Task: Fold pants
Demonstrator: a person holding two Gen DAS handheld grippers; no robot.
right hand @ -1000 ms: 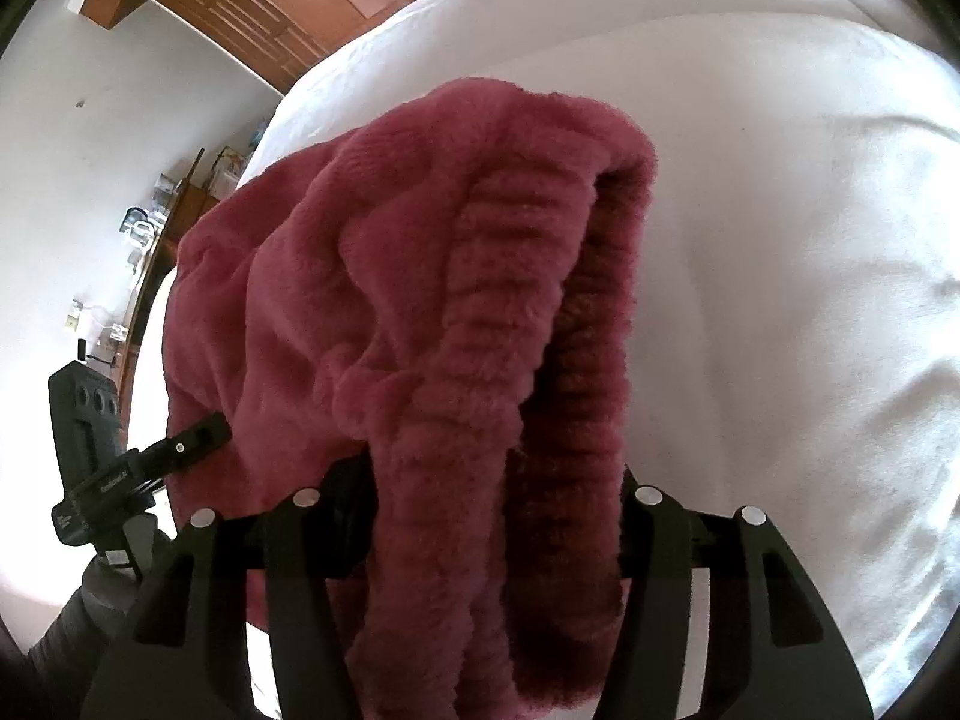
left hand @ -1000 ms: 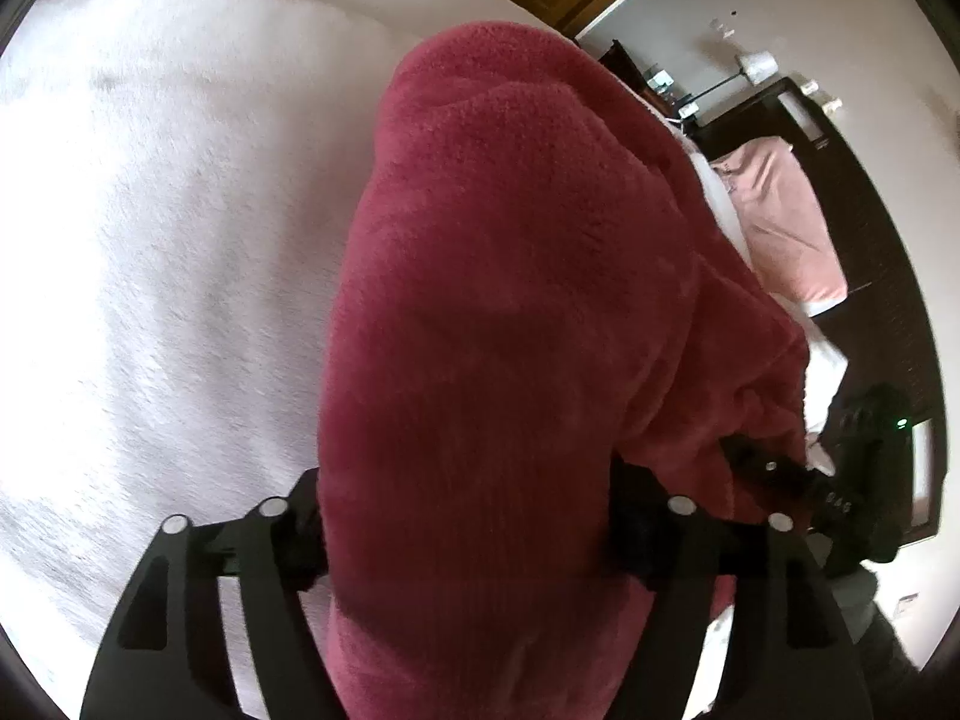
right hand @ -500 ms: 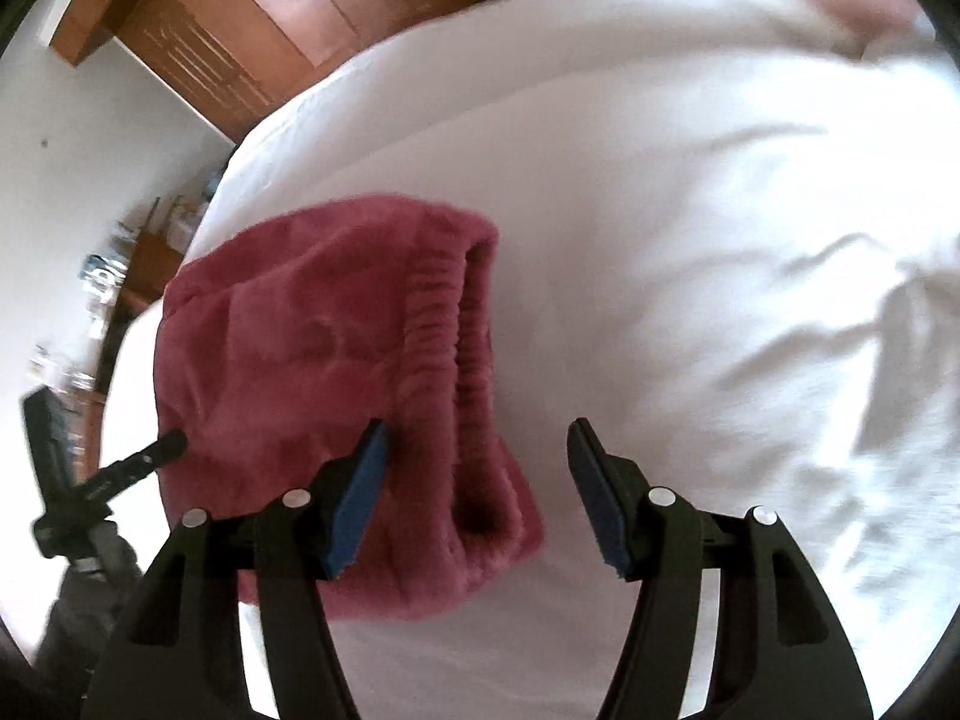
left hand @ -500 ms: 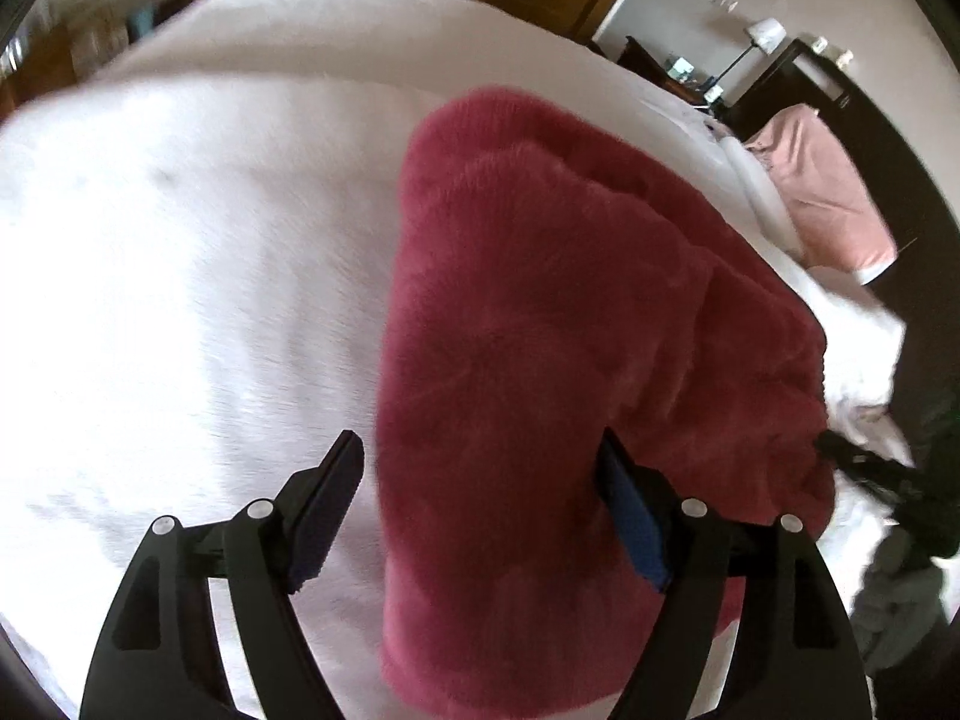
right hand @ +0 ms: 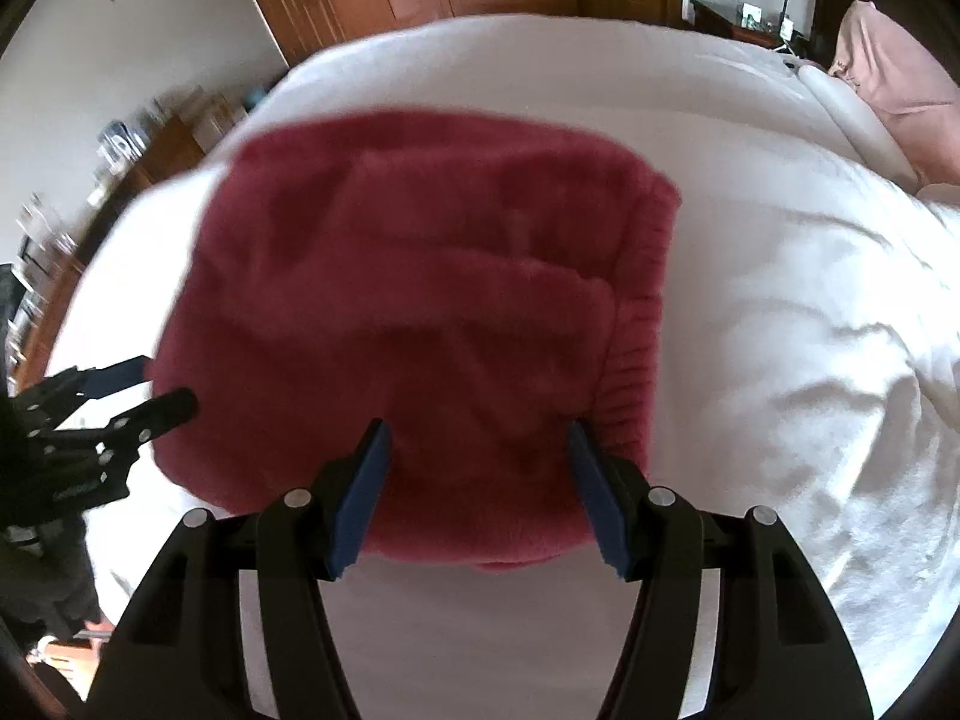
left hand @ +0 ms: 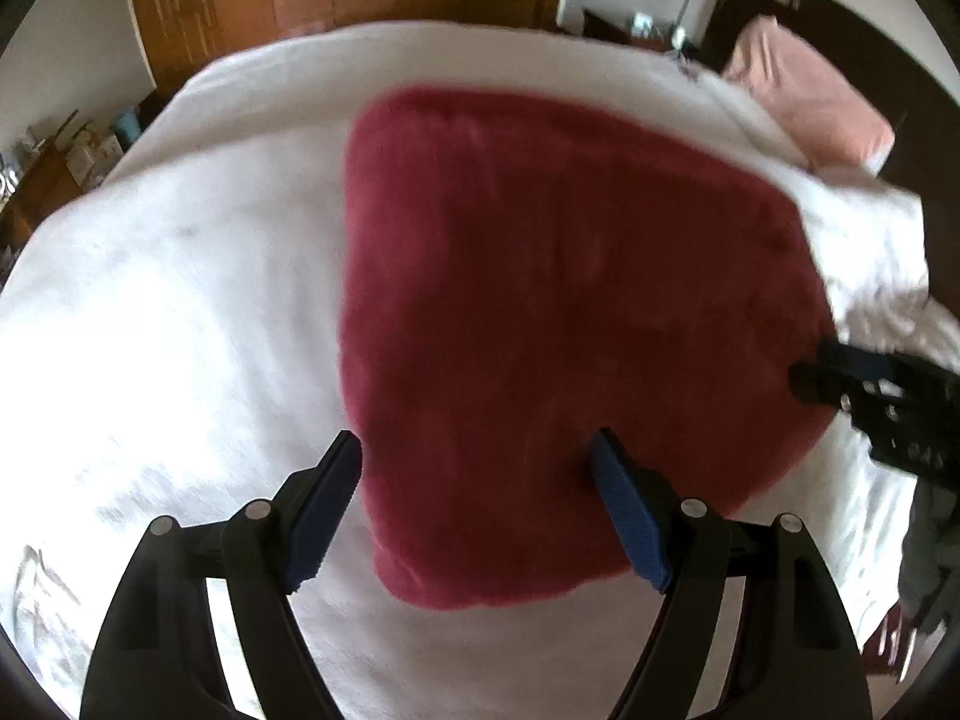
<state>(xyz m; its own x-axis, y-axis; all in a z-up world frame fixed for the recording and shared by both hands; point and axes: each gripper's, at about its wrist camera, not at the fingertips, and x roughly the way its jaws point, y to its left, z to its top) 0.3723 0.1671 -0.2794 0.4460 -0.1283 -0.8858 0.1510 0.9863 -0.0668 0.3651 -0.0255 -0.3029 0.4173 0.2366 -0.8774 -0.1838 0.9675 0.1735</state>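
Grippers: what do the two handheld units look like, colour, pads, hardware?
Both match: the left gripper and the right gripper have matte black plastic fingers with cut-out slots, blue ribbed pads on the inner faces, and round silver pivot pins. No cables show. White lettering on the left unit's body is unreadable.

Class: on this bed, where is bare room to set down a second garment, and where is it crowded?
Free: white bedding left of the folded red pants, and between their ribbed waistband and the pink pillow. Crowded: the pants' near edge, where both grippers hover.
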